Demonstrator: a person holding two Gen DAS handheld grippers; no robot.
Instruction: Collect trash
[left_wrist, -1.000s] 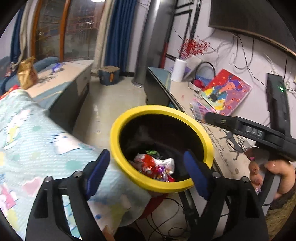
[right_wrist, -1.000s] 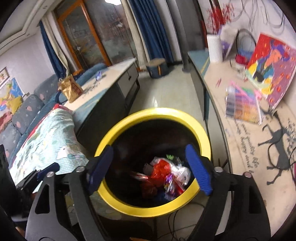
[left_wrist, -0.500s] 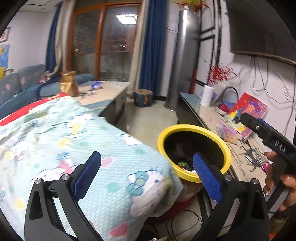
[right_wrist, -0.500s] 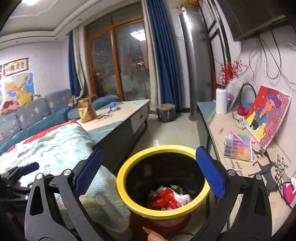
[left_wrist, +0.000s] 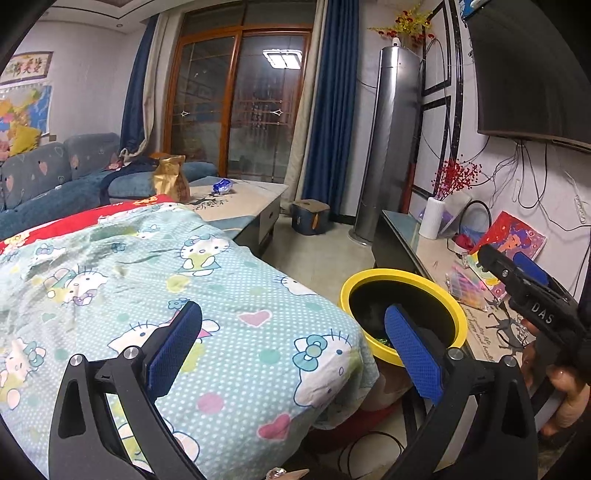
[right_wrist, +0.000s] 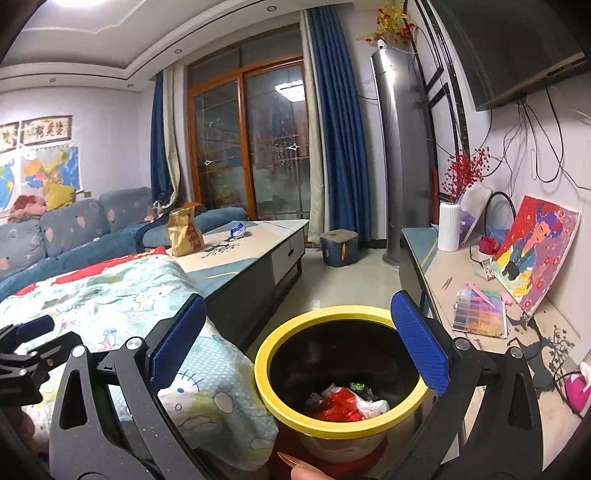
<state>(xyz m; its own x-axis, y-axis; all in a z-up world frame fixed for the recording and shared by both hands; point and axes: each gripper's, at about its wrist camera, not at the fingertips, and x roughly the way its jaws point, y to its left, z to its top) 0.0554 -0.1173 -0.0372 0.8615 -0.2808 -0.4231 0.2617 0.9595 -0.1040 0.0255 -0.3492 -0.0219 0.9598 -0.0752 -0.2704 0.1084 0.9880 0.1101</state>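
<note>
Pulled back and tilted up from over the bin since a second ago; jaws widened to full spread.

Left wrist view: left gripper (left_wrist: 291, 350) open, blue pads well apart, nothing between, hovering over the cartoon-print blanket (left_wrist: 155, 295). Yellow-rimmed bin (left_wrist: 400, 275) low at right, beside the blanket's edge, mouth facing up, long axis upright. Right gripper (left_wrist: 524, 284) at far right, held in a hand (left_wrist: 561, 391).

Right wrist view: right gripper (right_wrist: 295, 347) likewise spread and empty, above the bin (right_wrist: 269, 391). Crumpled wrappers (right_wrist: 343, 404) lying in the bin's bottom. Still out on the coffee table (right_wrist: 266, 236): brown paper bag (right_wrist: 184, 232), upright, and a small blue wrapper (right_wrist: 237, 229) beside it.

Judged step: drop finished, hunting for more trash. Next likely calls for reaching well across to the table and closing on the wrapper or bag.
</note>
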